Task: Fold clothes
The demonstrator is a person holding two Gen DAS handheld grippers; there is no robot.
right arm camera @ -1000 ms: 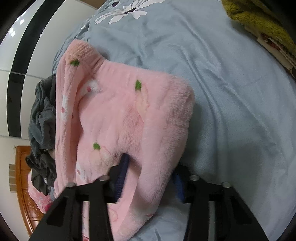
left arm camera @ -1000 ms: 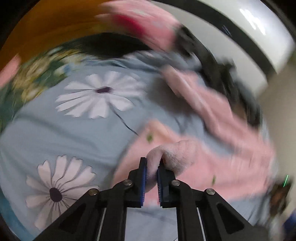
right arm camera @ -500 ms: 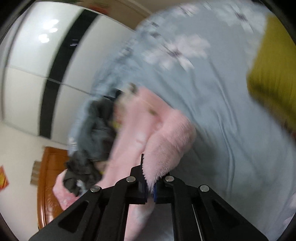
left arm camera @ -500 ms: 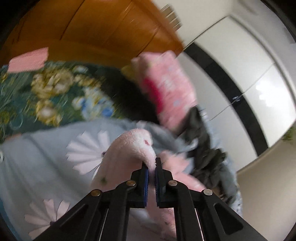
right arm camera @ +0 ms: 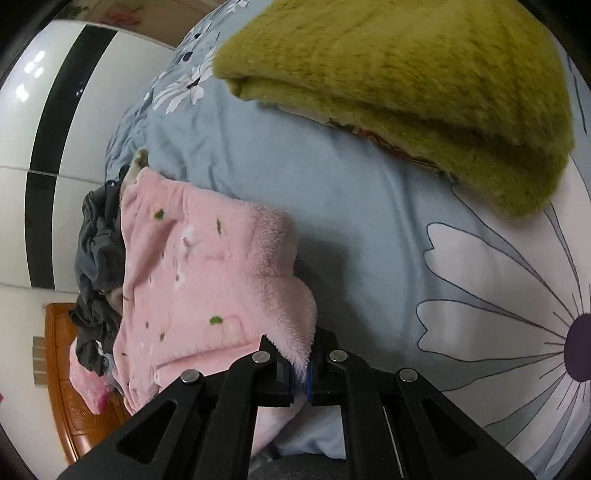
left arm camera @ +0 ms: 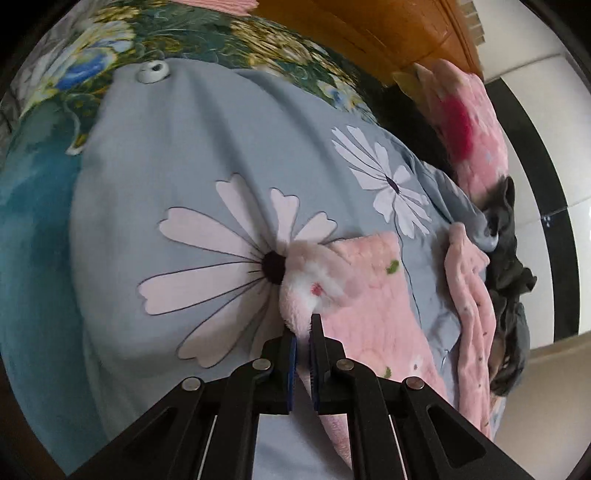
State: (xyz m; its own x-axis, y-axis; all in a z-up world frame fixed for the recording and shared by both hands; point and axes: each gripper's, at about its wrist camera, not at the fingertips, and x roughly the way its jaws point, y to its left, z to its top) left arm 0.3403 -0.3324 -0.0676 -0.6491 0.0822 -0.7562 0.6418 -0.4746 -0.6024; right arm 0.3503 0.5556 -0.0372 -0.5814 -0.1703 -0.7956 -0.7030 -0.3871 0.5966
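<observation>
A fluffy pink garment (left arm camera: 369, 295) with small green and white marks lies on the blue flowered bedspread (left arm camera: 184, 166). My left gripper (left arm camera: 303, 343) is shut on one bunched corner of it, low over a large white daisy print. In the right wrist view the same pink garment (right arm camera: 192, 266) lies spread to the left, and my right gripper (right arm camera: 301, 373) is shut on another edge of it, close to the bedspread (right arm camera: 351, 192).
A folded olive-green fleece (right arm camera: 424, 81) lies on the bed at the upper right. A dark grey clothes heap (right arm camera: 96, 258) and another pink piece (left arm camera: 469, 122) sit at the bed's far edge by a black-and-white wardrobe (right arm camera: 44, 110). A wooden headboard (left arm camera: 369, 22) stands behind.
Both grippers, holding the pink garment, have swung and come down toward the bedspread. The right gripper closed on the garment's edge within the last second. The garment now lies flatter.
</observation>
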